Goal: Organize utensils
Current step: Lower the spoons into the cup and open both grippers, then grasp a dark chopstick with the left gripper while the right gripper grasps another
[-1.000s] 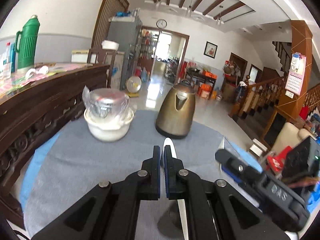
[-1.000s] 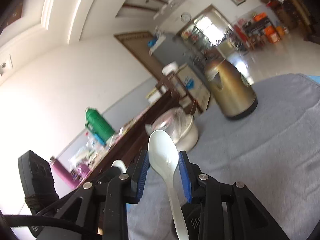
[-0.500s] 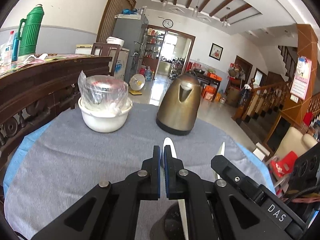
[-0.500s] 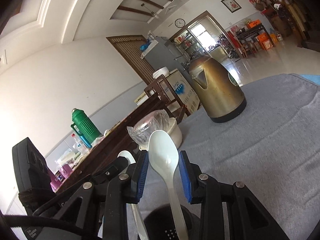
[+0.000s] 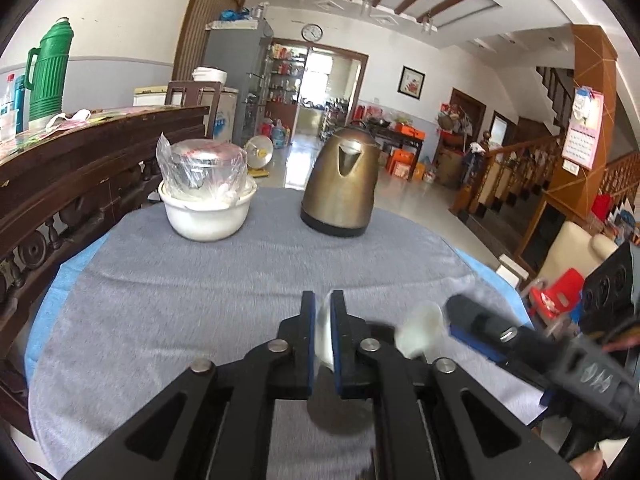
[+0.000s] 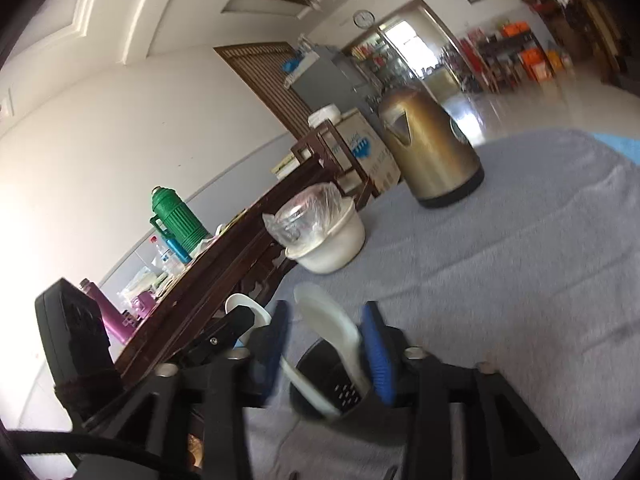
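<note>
My left gripper (image 5: 322, 312) is shut on a white spoon (image 5: 325, 340), held edge-on between its blue pads above the grey cloth. My right gripper (image 6: 324, 328) is open; a second white spoon (image 6: 328, 320) stands loose between its pads, its handle down in a black perforated utensil holder (image 6: 332, 390). That spoon's bowl shows blurred in the left wrist view (image 5: 420, 334), beside the right gripper's finger (image 5: 488, 332). The left gripper's spoon bowl (image 6: 244, 310) shows at the left of the right wrist view.
A round table with a grey cloth (image 5: 200, 280) carries a white bowl holding a plastic-wrapped pot (image 5: 206, 200) and a bronze kettle (image 5: 340, 188) at its far side. A dark wooden sideboard (image 5: 60, 160) with a green thermos (image 5: 50, 68) runs along the left.
My right gripper has opened and its spoon now stands loose in the black holder. Both grippers have lowered and tilted toward the table. The left gripper stays shut on its spoon.
</note>
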Demonstrator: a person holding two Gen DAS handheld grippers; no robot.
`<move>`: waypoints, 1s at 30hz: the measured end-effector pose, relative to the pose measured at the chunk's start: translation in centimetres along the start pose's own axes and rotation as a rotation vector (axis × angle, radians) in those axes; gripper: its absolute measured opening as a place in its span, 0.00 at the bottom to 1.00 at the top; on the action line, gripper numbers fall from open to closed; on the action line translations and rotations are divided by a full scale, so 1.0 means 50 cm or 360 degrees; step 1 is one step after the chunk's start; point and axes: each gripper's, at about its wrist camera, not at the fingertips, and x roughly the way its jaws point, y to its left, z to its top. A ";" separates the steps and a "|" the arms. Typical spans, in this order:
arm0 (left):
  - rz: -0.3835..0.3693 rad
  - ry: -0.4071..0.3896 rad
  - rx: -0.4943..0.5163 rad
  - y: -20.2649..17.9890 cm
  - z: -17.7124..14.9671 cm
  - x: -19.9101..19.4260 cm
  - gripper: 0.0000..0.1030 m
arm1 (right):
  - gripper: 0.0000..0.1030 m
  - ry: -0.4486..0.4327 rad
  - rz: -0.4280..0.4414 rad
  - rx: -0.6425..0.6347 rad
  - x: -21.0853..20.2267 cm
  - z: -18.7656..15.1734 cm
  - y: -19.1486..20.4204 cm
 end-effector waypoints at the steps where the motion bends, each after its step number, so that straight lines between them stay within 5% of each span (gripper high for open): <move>1: 0.0001 0.0001 -0.0006 0.003 -0.004 -0.010 0.18 | 0.73 -0.0040 0.0011 0.0014 -0.016 -0.005 0.002; 7: 0.0035 0.0009 -0.0071 0.038 -0.046 -0.091 0.49 | 0.72 -0.0149 0.0012 0.0051 -0.108 -0.037 0.011; 9: 0.0069 0.0040 -0.0071 0.050 -0.064 -0.110 0.56 | 0.65 -0.0142 -0.0061 0.0011 -0.130 -0.051 0.013; 12: 0.0150 0.0102 -0.0041 0.068 -0.104 -0.128 0.56 | 0.38 -0.0022 -0.0158 -0.0030 -0.143 -0.074 0.003; 21: 0.0151 0.0515 -0.0235 0.132 -0.204 -0.095 0.56 | 0.27 0.0347 -0.0333 -0.0023 -0.119 -0.155 -0.026; 30: 0.0075 0.0695 -0.0266 0.132 -0.232 -0.067 0.52 | 0.18 0.0576 -0.0437 0.0132 -0.048 -0.196 -0.061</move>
